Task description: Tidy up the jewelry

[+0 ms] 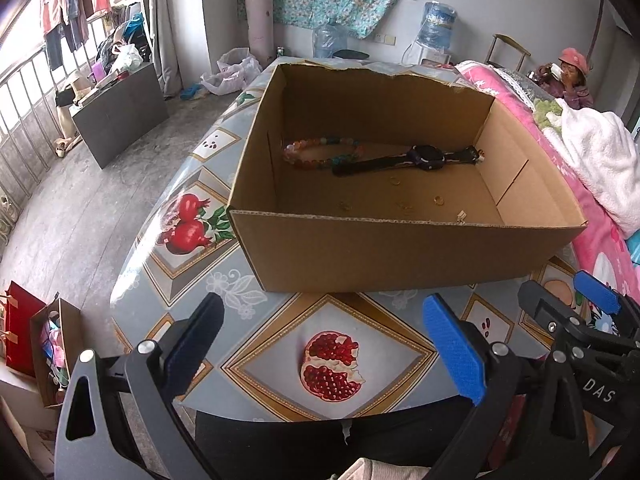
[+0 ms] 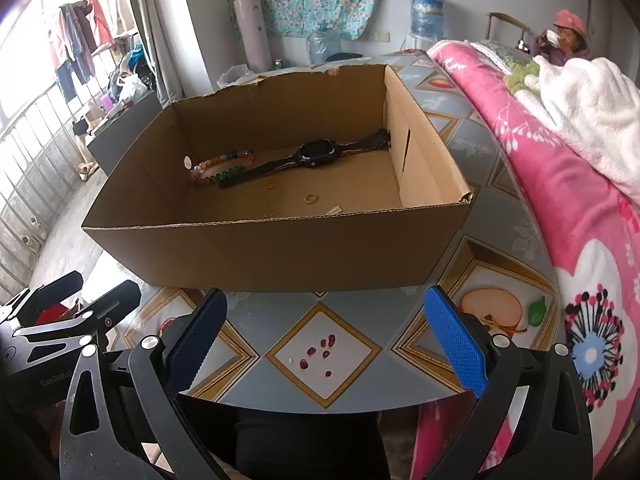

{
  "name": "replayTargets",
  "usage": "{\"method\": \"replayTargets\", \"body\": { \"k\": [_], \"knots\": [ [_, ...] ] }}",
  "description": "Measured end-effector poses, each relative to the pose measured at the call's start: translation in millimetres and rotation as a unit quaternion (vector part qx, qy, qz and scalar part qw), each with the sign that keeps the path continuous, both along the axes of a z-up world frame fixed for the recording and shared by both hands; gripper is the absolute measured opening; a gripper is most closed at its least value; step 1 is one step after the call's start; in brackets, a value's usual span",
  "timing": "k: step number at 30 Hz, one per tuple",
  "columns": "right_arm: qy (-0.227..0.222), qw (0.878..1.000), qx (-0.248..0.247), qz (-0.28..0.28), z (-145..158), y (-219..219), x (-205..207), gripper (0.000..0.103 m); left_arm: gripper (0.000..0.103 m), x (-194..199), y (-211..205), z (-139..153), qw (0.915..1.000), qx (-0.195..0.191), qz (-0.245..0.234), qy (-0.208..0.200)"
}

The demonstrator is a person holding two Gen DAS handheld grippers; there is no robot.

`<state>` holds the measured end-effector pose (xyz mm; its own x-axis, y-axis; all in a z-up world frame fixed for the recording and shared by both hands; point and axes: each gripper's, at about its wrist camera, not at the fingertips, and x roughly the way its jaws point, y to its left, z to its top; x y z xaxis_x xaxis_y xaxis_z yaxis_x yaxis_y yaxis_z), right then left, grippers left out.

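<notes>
The bead bracelet [image 1: 320, 152], the watch [image 1: 428, 158] and several small gold rings [image 1: 439, 200] lie on the floor of the cardboard box [image 1: 400, 256], mid-table [image 1: 280, 320]. Our left gripper [image 1: 324, 344] and right gripper [image 2: 326, 340] hover spread and empty at the table's near edge. We judge collection complete; otherwise, we lower over the box's near wall and pinch one ring squarely.

Cardboard box [image 1: 400, 256] on table [image 1: 256, 332] — watch [image 1: 428, 158] touching bead bracelet [image 1: 316, 152]; left gripper [image 1: 324, 340] gapes.
</notes>
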<state>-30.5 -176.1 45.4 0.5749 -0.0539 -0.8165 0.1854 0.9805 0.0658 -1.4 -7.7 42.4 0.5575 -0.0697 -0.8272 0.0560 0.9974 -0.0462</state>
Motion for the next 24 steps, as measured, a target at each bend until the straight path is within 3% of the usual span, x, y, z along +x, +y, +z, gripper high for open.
{"method": "replayTargets", "body": {
  "k": [24],
  "knots": [
    [0.001,1.000,0.000,0.000,0.0,-0.1,-0.2,0.095,0.097,0.6,-2.8,-2.3,1.0000,0.006,0.002,0.003]
  ]
}}
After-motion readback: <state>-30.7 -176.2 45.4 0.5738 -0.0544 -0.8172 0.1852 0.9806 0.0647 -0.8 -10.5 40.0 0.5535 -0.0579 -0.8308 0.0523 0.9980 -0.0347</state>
